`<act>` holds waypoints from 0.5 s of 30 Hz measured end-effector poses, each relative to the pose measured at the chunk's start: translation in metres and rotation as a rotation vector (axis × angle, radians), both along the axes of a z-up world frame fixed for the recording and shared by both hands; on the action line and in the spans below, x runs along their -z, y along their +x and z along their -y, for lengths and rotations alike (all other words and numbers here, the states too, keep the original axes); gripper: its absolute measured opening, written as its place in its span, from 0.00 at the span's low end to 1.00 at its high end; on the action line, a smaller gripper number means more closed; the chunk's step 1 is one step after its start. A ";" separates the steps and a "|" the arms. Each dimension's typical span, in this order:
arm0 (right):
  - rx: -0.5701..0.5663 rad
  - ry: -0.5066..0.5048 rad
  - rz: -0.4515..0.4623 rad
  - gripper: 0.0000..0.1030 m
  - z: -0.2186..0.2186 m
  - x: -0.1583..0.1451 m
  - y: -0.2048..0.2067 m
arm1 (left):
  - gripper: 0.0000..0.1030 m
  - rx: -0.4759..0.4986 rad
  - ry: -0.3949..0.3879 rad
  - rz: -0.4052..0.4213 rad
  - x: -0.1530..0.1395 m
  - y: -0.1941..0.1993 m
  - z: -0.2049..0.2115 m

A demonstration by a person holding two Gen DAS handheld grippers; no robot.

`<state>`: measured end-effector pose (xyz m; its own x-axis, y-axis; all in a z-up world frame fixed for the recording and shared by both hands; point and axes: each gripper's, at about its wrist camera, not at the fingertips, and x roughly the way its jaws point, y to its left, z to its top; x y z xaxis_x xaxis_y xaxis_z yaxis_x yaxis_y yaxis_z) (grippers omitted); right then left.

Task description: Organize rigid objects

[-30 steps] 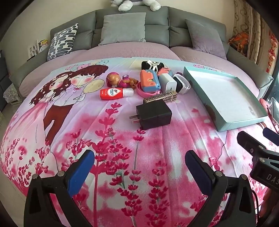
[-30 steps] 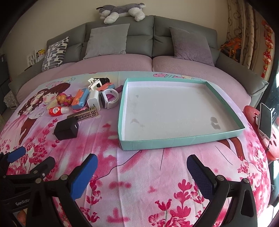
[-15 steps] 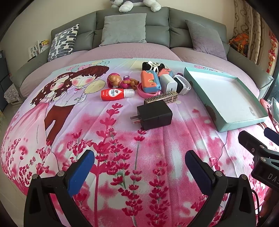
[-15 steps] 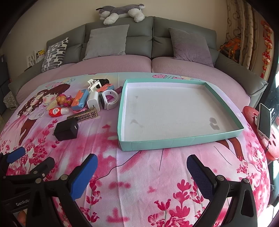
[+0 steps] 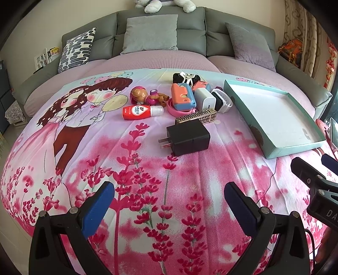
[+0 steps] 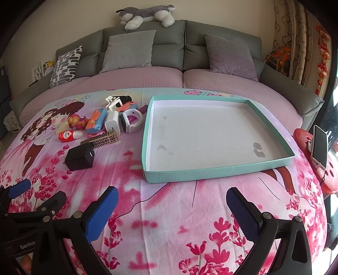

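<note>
A black plug charger (image 5: 187, 136) (image 6: 79, 157) lies nearest on the pink flowered blanket. Behind it sit a gold patterned box (image 5: 196, 116) (image 6: 99, 139), a red bottle (image 5: 140, 112) (image 6: 69, 135), a doll (image 5: 145, 96), an orange and blue case (image 5: 182, 96) (image 6: 96, 121), a white charger (image 5: 204, 100) (image 6: 112, 122) and a white watch (image 5: 221, 100) (image 6: 132, 121). The teal tray (image 5: 295, 149) (image 6: 211, 172) stands empty to their right. My left gripper (image 5: 169, 201) is open, well short of the black charger. My right gripper (image 6: 172, 206) is open before the tray's near wall.
A grey sofa back with cushions (image 6: 131, 49) and a plush dog (image 6: 145, 15) rises behind the blanket. A phone on a red stand (image 6: 320, 146) sits at the right edge. Bare blanket lies between the grippers and the objects.
Both grippers have barely shifted; the left view has drifted slightly so the objects sit a little lower. Nothing was grasped or moved.
</note>
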<state>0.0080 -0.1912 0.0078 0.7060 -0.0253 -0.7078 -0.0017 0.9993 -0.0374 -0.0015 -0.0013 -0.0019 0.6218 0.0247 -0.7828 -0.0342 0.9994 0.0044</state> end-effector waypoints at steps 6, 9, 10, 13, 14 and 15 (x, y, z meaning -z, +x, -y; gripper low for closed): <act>0.001 -0.001 0.000 1.00 0.000 0.000 0.000 | 1.00 -0.003 0.014 -0.018 0.001 0.002 0.000; 0.001 -0.001 0.000 1.00 0.000 0.000 0.000 | 1.00 -0.003 0.013 -0.019 0.002 0.002 -0.001; 0.002 -0.001 0.000 1.00 0.000 0.000 0.000 | 1.00 -0.003 0.012 -0.016 0.002 0.002 -0.001; 0.001 -0.001 0.000 1.00 0.000 0.000 0.000 | 1.00 -0.003 0.014 -0.018 0.002 0.002 -0.001; 0.001 -0.001 0.000 1.00 0.000 0.000 0.000 | 1.00 -0.003 0.014 -0.019 0.003 0.002 -0.001; 0.002 -0.001 0.000 1.00 0.000 0.000 0.000 | 1.00 -0.003 0.007 -0.012 0.003 0.002 -0.001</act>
